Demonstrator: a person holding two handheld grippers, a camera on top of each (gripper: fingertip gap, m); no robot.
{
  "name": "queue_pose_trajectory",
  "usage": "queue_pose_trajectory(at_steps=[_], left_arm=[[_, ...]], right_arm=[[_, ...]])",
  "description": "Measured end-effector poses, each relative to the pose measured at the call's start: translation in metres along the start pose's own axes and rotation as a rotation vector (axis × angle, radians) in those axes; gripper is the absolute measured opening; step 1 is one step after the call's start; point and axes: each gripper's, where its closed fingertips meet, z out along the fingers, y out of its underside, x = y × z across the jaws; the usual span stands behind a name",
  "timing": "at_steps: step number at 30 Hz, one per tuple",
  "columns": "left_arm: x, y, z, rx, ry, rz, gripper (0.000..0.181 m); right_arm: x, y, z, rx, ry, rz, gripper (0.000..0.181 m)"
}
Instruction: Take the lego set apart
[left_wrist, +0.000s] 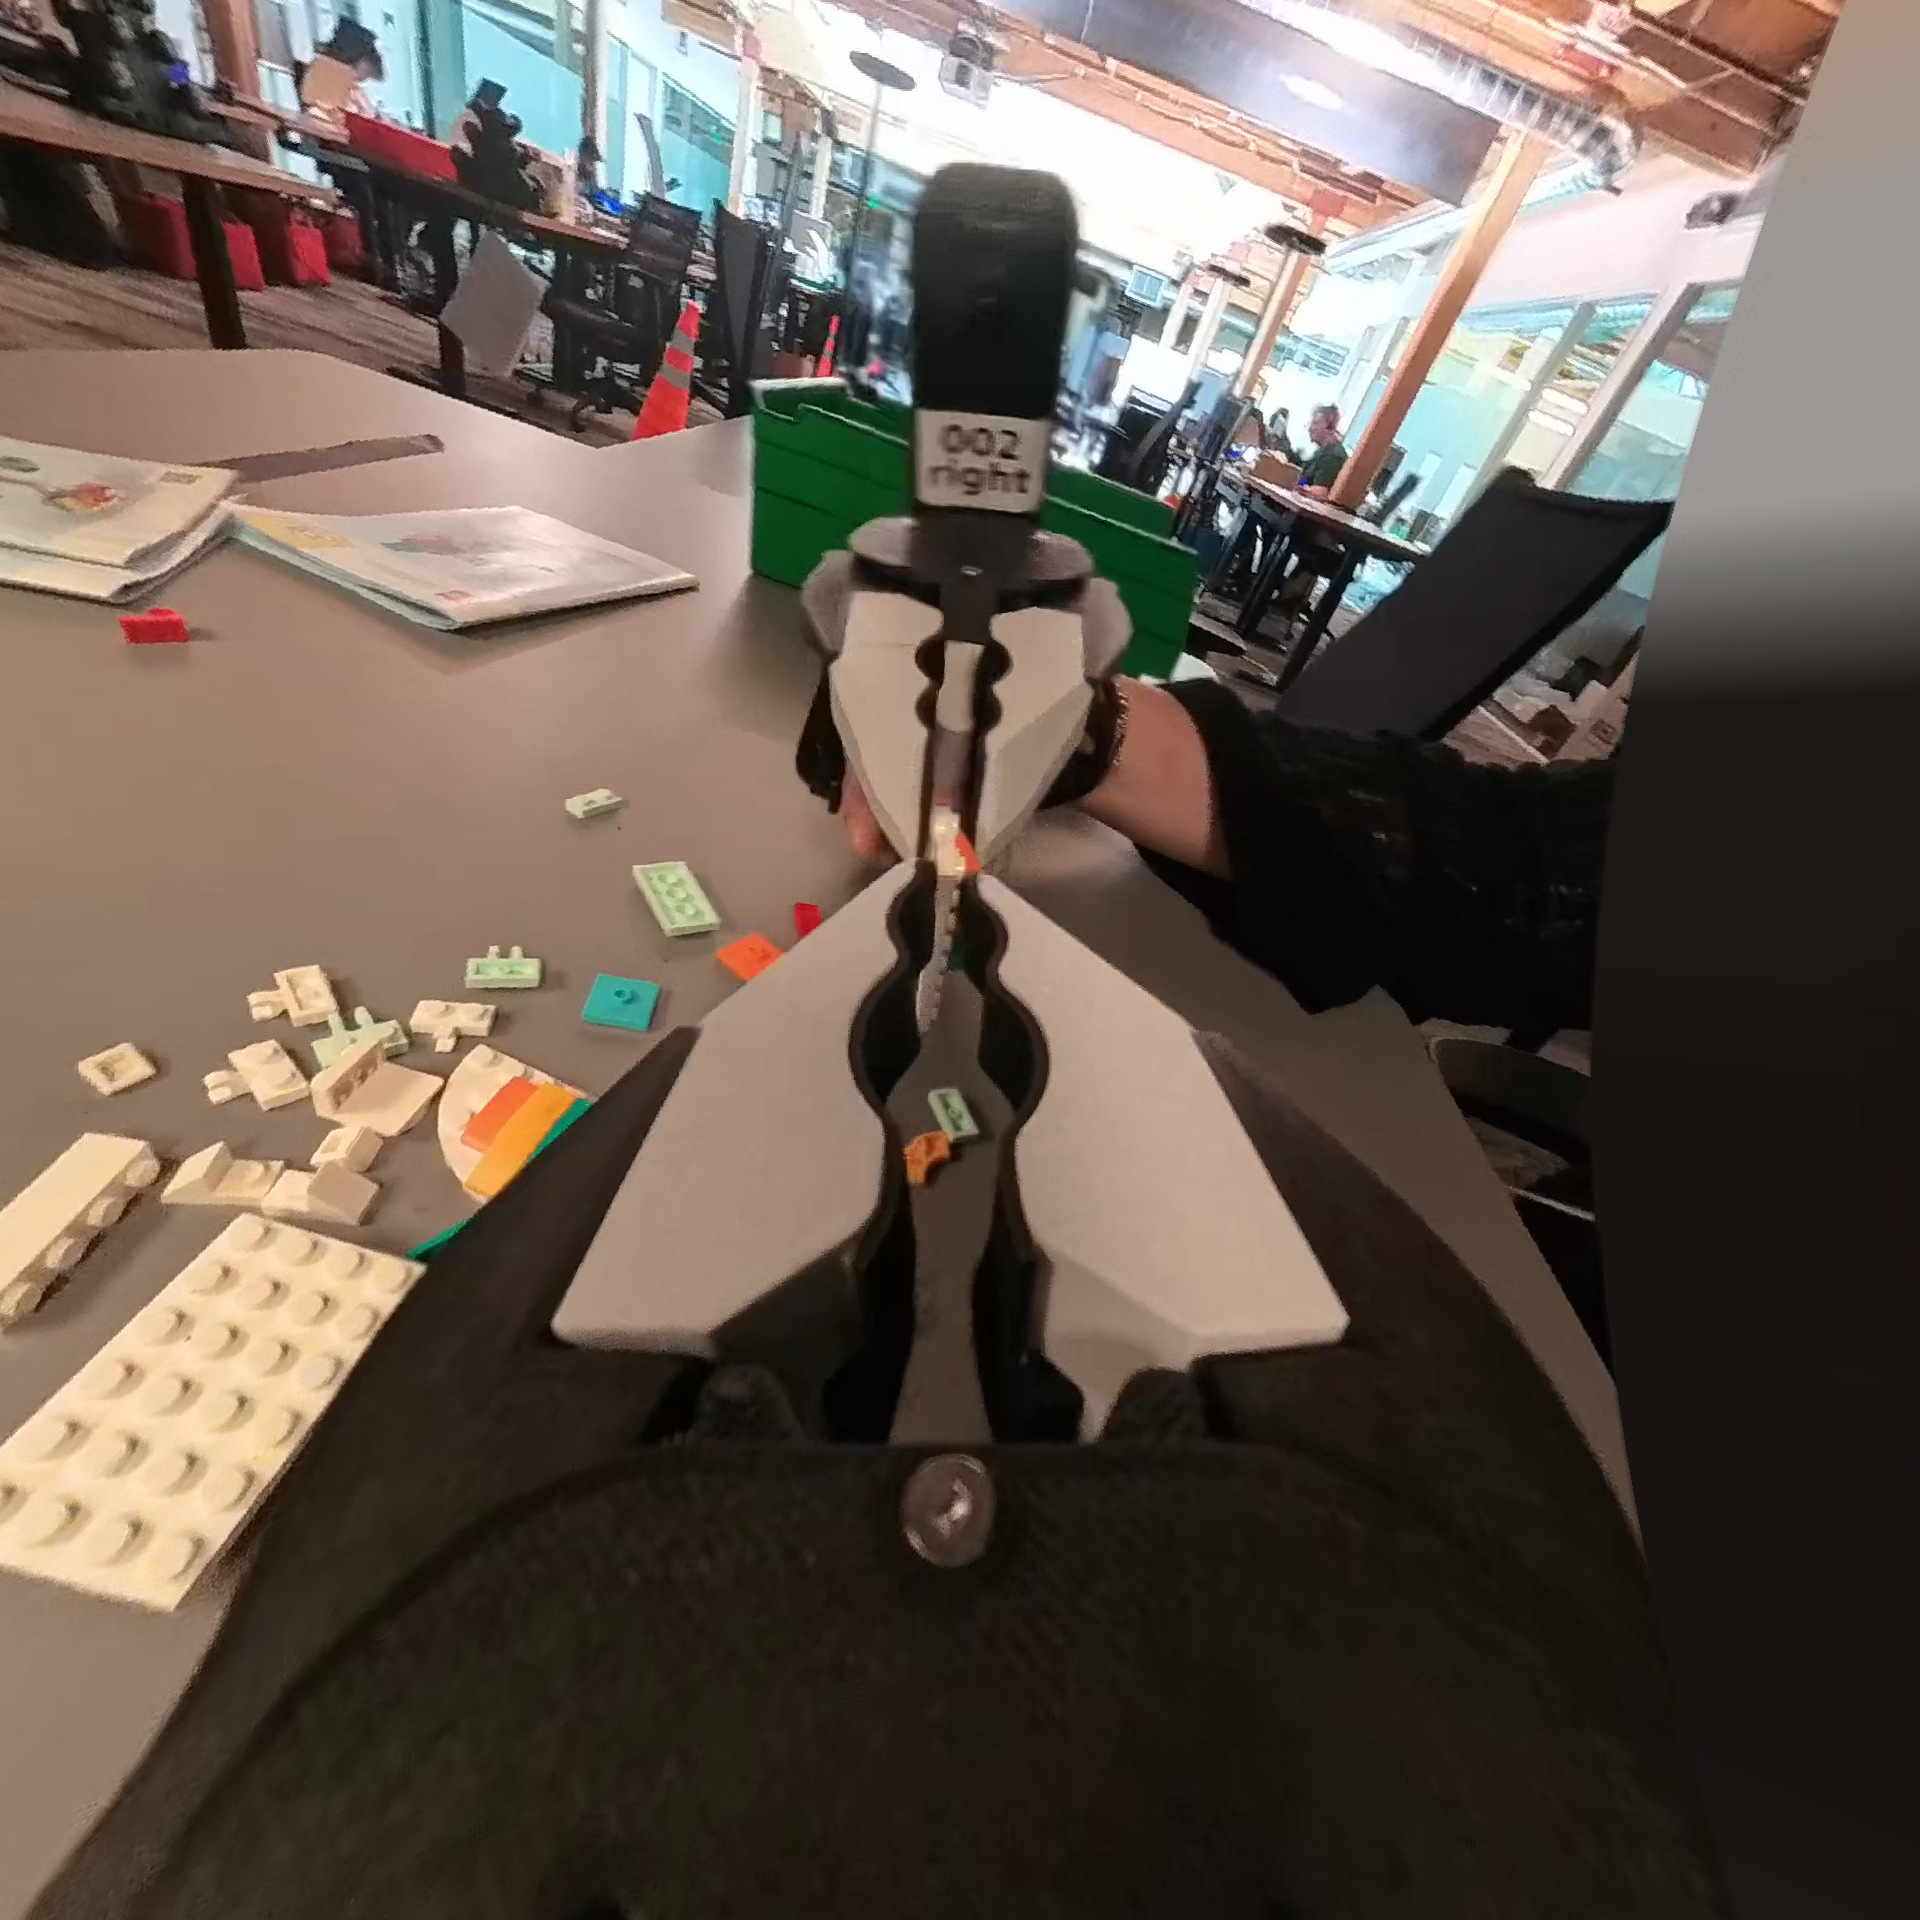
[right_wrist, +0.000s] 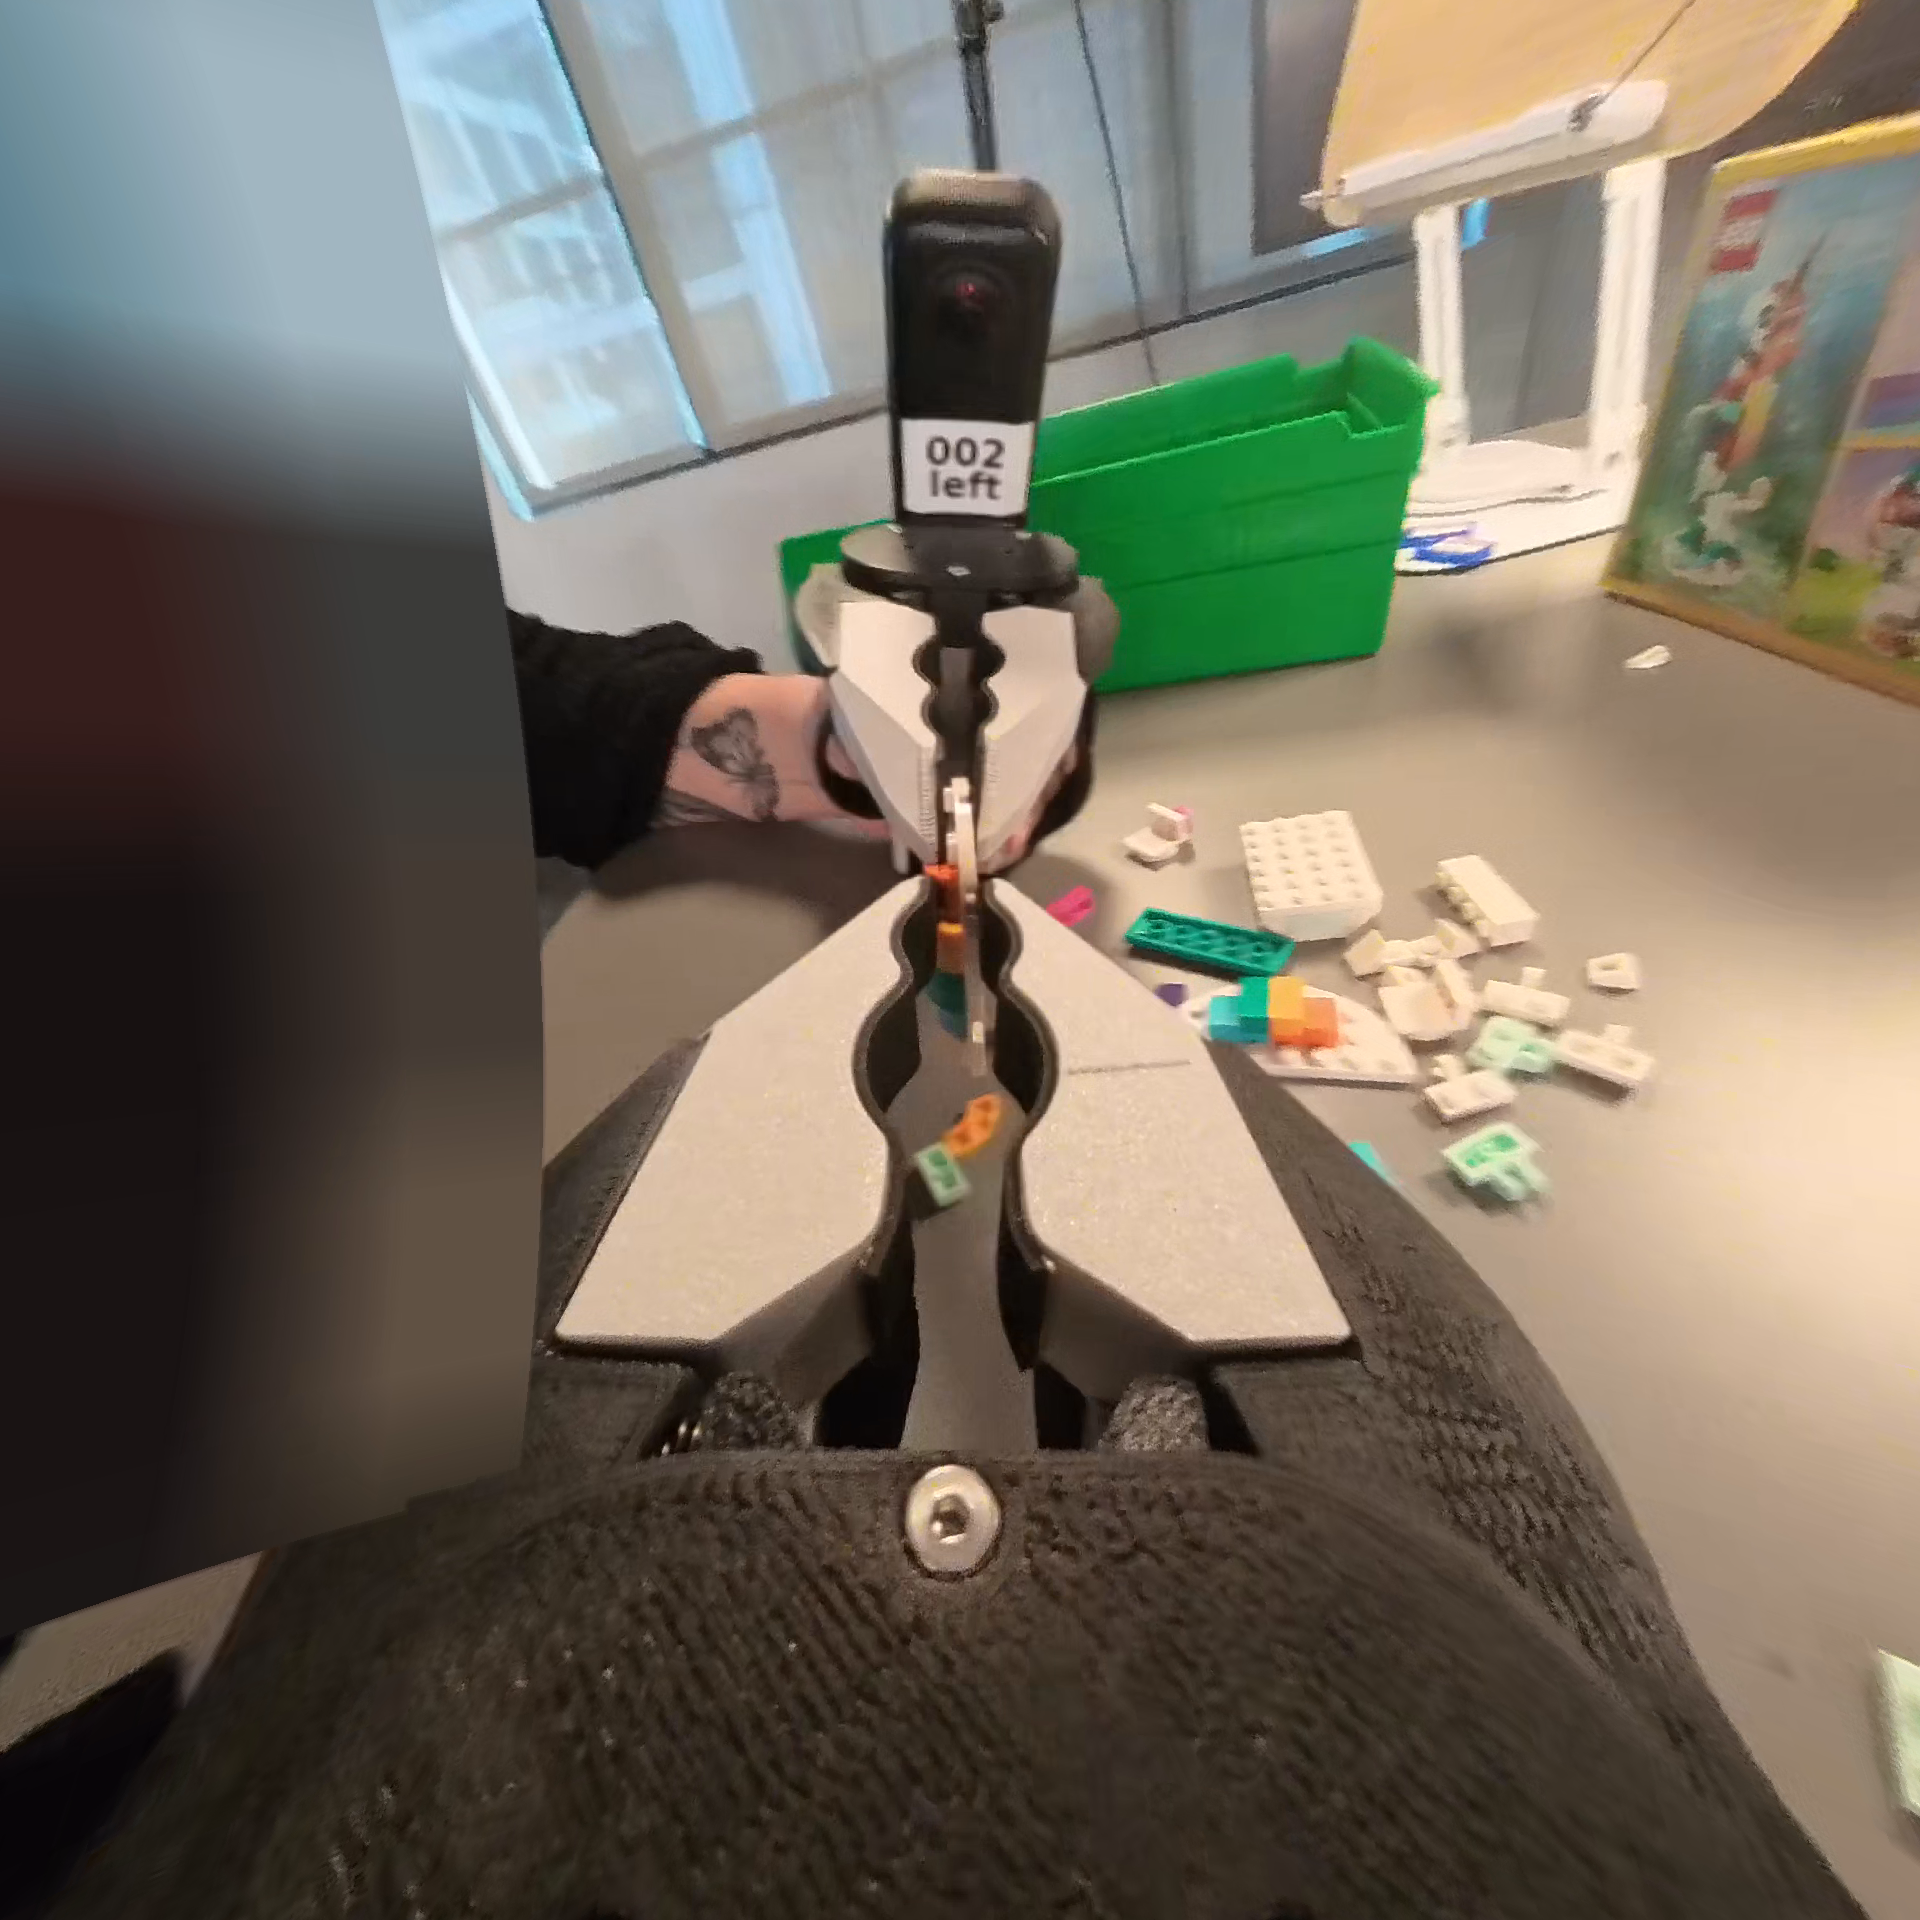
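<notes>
I hold a small lego assembly (left_wrist: 935, 966) between both grippers, above the grey table (left_wrist: 416, 779). It is a thin white plate seen edge-on, with orange and teal bricks on one side (right_wrist: 948, 935). My left gripper (left_wrist: 940, 883) is shut on its near end. My right gripper (right_wrist: 951, 883) is shut on the same assembly from the opposite side. The two grippers meet tip to tip: the right gripper (left_wrist: 943, 847) faces me in the left wrist view, and the left gripper (right_wrist: 948, 847) faces me in the right wrist view. A hand holds each.
Several loose pieces lie on the table: a large white plate (left_wrist: 177, 1403), a white curved plate with coloured bricks (right_wrist: 1288, 1023), a teal plate (right_wrist: 1210, 940), and small mint and orange bits (right_wrist: 961, 1148) under the grippers. A green bin (right_wrist: 1226, 540), booklets (left_wrist: 447, 561) and the set's box (right_wrist: 1787, 436) stand farther back. The grippers are tip to tip, or close to it.
</notes>
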Motion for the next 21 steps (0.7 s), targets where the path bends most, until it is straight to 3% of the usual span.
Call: queue_pose_trajectory(at_steps=[2, 4, 7, 11, 14, 17, 21], left_arm=[[-0.009, -0.004, -0.003, 0.035, -0.049, -0.029, 0.004], [-0.019, -0.008, -0.007, 0.067, -0.119, -0.042, 0.004], [-0.025, -0.01, -0.01, 0.078, -0.165, -0.021, 0.004], [-0.023, -0.008, -0.009, 0.063, -0.164, -0.003, 0.004], [-0.021, -0.004, -0.01, 0.022, -0.148, 0.019, 0.004], [-0.018, 0.009, -0.004, -0.082, -0.117, 0.007, 0.024], [-0.015, 0.021, 0.001, -0.162, -0.112, 0.012, 0.01]], right_arm=[[0.012, -0.003, 0.001, -0.004, 0.115, -0.056, 0.009], [0.024, 0.0, 0.0, -0.047, 0.234, -0.099, 0.03], [0.03, 0.007, 0.004, -0.113, 0.324, -0.117, 0.045], [0.031, 0.01, 0.012, -0.18, 0.408, -0.227, 0.025], [0.029, 0.013, 0.011, -0.249, 0.431, -0.326, 0.024], [0.025, 0.022, 0.012, -0.333, 0.424, -0.403, 0.024], [0.023, 0.031, 0.015, -0.431, 0.435, -0.487, 0.024]])
